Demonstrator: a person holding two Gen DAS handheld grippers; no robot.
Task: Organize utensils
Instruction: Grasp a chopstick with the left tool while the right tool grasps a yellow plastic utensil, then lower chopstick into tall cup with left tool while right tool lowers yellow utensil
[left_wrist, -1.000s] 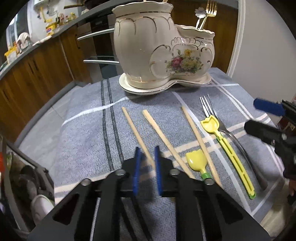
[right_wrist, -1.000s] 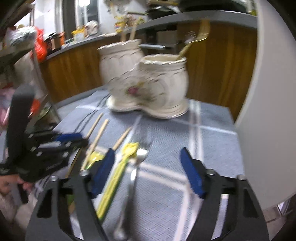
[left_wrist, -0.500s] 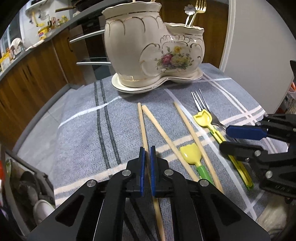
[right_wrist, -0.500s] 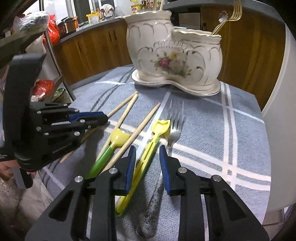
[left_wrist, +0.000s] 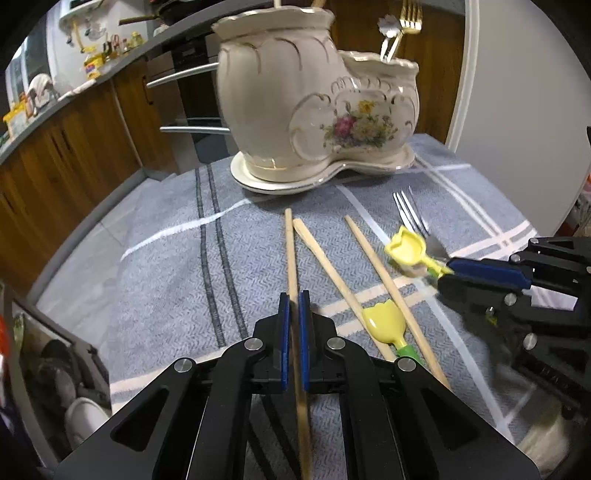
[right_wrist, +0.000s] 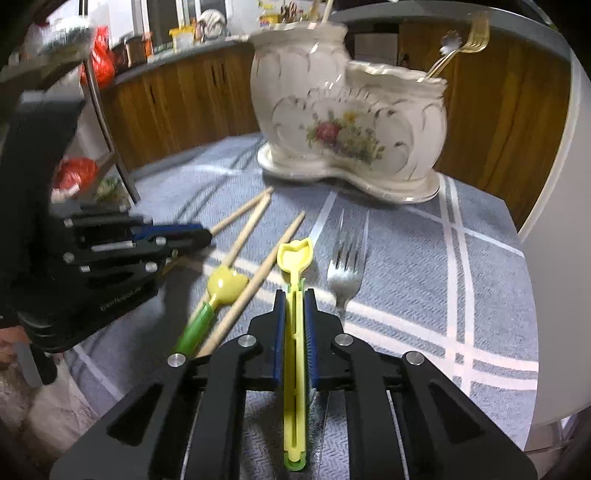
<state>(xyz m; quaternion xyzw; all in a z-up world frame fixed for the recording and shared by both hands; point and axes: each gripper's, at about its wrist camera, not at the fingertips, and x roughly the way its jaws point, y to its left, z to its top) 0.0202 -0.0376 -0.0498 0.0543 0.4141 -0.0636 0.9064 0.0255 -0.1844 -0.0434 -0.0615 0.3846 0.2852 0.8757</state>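
Observation:
My left gripper (left_wrist: 294, 301) is shut on a wooden chopstick (left_wrist: 290, 251), lifted off the cloth and pointing at the holder. My right gripper (right_wrist: 294, 301) is shut on a yellow plastic tulip-headed utensil (right_wrist: 294, 258) and holds it above the cloth; it also shows in the left wrist view (left_wrist: 406, 250). A white floral ceramic utensil holder (left_wrist: 317, 107) with two compartments stands at the back. Two more chopsticks (left_wrist: 328, 266) (left_wrist: 384, 277), a yellow spoon with a green handle (left_wrist: 384, 325) and a steel fork (right_wrist: 347, 266) lie on the cloth.
A grey striped cloth (left_wrist: 166, 266) covers the table. A gold fork and spoon (left_wrist: 400, 22) stand in the holder's lower compartment. Wooden cabinets (left_wrist: 74, 147) lie to the left and a white wall (left_wrist: 524, 110) to the right. The table edge drops off at the left.
My left gripper closed on the chopstick and raised it. My right gripper closed on the yellow utensil and lifted it off the cloth.

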